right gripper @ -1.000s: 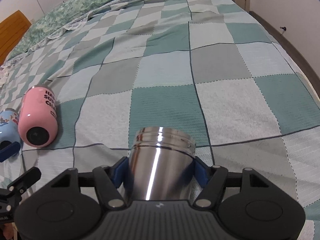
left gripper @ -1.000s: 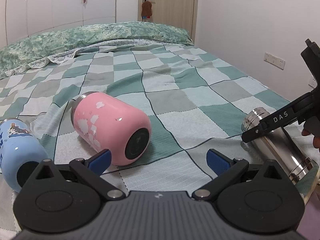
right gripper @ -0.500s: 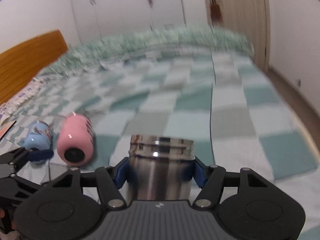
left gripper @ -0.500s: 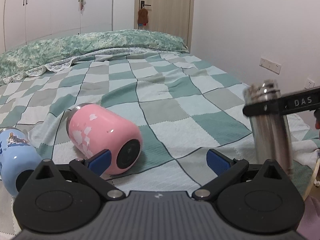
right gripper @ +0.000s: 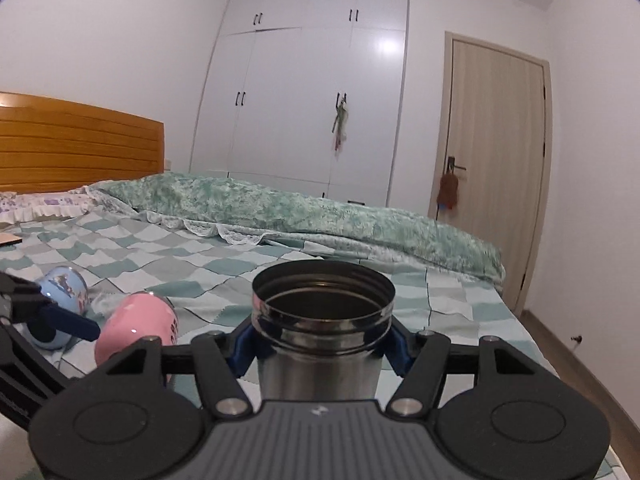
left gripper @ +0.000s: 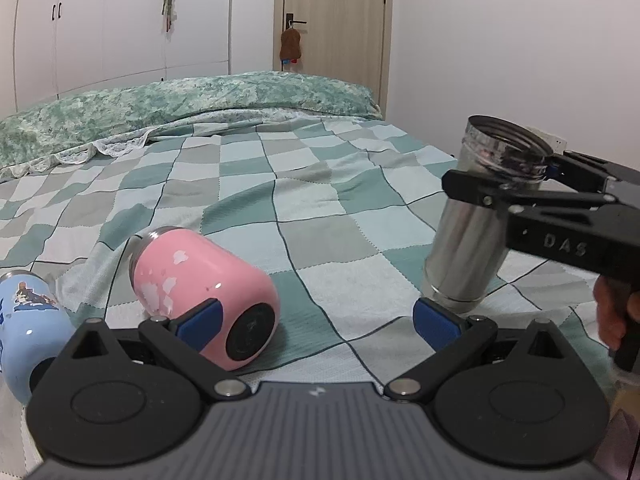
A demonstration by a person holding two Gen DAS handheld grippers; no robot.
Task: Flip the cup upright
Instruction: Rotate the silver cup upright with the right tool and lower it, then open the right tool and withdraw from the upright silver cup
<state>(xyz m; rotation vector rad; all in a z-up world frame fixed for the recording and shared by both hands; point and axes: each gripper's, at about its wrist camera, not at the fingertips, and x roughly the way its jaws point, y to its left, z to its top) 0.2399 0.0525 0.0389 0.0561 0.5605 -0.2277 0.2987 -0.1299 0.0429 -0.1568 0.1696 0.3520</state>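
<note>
Now right gripper clamping steel cup — mouth up

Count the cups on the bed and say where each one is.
3. The steel cup is held nearly upright in the right claw, base at the bedspread. The pink cup and blue cup lie on their sides, left. None appear hidden.

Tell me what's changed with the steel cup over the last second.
The right gripper, still clamped on the steel cup, has swung it from lying on the bed to nearly upright, mouth up, its base at the quilt. The pink cup and blue cup still lie on their sides, and the left gripper stays open.
</note>
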